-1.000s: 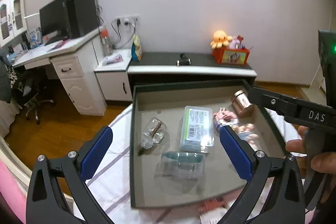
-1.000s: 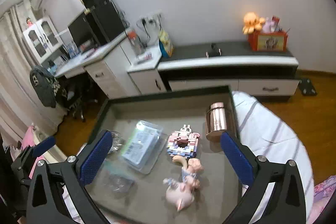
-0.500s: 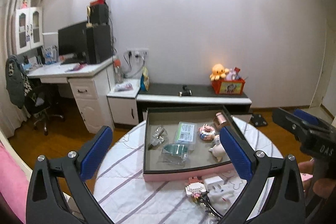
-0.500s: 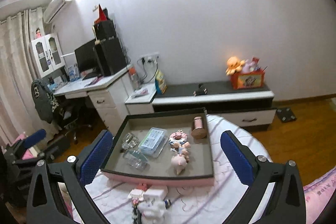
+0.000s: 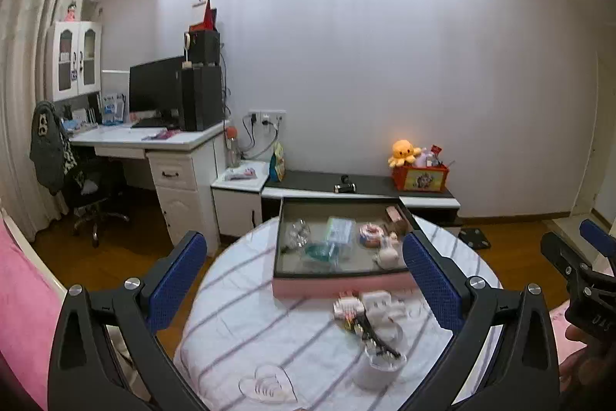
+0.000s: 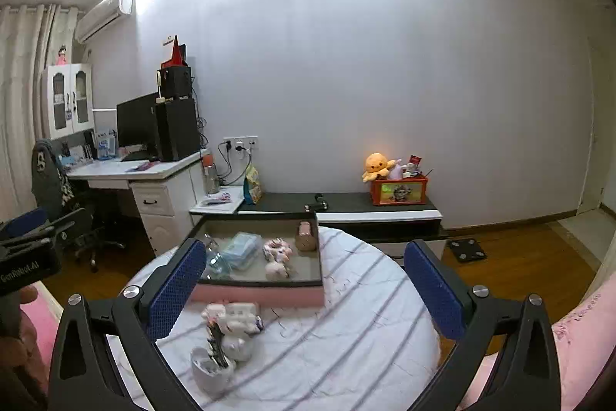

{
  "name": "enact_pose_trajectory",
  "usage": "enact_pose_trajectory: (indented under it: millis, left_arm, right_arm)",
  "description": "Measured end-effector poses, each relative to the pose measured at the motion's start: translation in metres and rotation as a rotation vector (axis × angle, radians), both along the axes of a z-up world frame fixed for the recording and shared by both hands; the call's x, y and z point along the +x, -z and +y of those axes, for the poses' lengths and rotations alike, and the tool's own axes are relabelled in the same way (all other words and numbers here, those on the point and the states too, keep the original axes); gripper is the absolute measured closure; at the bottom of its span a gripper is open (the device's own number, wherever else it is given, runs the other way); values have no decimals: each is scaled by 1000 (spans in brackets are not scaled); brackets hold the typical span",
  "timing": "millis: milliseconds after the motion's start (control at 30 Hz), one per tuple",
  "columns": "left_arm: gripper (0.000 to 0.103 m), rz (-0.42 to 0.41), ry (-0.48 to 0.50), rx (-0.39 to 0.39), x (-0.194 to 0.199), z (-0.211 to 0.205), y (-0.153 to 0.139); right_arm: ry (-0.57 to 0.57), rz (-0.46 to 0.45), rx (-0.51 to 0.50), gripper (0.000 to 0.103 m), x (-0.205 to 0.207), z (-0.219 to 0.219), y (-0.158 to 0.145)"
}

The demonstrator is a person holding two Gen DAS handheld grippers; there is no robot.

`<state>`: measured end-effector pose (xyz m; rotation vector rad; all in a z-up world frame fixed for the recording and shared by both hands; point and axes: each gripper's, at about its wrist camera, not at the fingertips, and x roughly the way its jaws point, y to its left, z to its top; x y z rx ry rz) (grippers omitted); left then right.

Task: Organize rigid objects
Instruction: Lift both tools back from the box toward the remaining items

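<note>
A shallow tray with a pink outer wall (image 5: pixel 338 286) rests on a round table under a striped white cloth (image 5: pixel 250 314). Inside lie a clear bottle (image 5: pixel 298 232), a green-labelled box (image 5: pixel 338 228), a block donut (image 5: pixel 369 232), a copper can (image 5: pixel 394 216) and a pink figurine (image 5: pixel 387 251). My left gripper (image 5: pixel 302 249) hangs open and empty, well back from the tray. My right gripper (image 6: pixel 304 249) is likewise open and empty, facing the tray wall (image 6: pixel 256 295), the can (image 6: pixel 306 237) and the figurine (image 6: pixel 277 270).
In front of the tray sit a white and pink cluster of small items (image 5: pixel 369 307), a white cup (image 5: pixel 377 368) and a clear heart shape (image 5: pixel 267 388). A low cabinet (image 5: pixel 358 185) and a desk (image 5: pixel 154 141) stand behind. Pink bedding (image 6: pixel 577 334) borders the table.
Both grippers have drawn back and away from the tray. The tray, which filled the views, now looks small, and the whole table with its front clutter shows. Both grippers stay open.
</note>
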<state>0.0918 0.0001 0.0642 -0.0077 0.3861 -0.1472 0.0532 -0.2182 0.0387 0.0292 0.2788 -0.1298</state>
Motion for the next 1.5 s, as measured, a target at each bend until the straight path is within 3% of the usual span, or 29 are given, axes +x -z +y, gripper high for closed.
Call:
enact_pose_trajectory:
  millis: [167, 1167, 1500]
  left_arm:
    - [0, 32, 4, 6, -4, -3, 10]
    - [0, 42, 10, 4, -9, -6, 10]
    - [0, 90, -8, 13, -6, -10, 37]
  right_arm:
    - [-2, 27, 23, 0, -2, -6, 9]
    - [-11, 46, 24, 0, 0, -5, 12]
    - [-21, 88, 36, 0, 6, -13, 24]
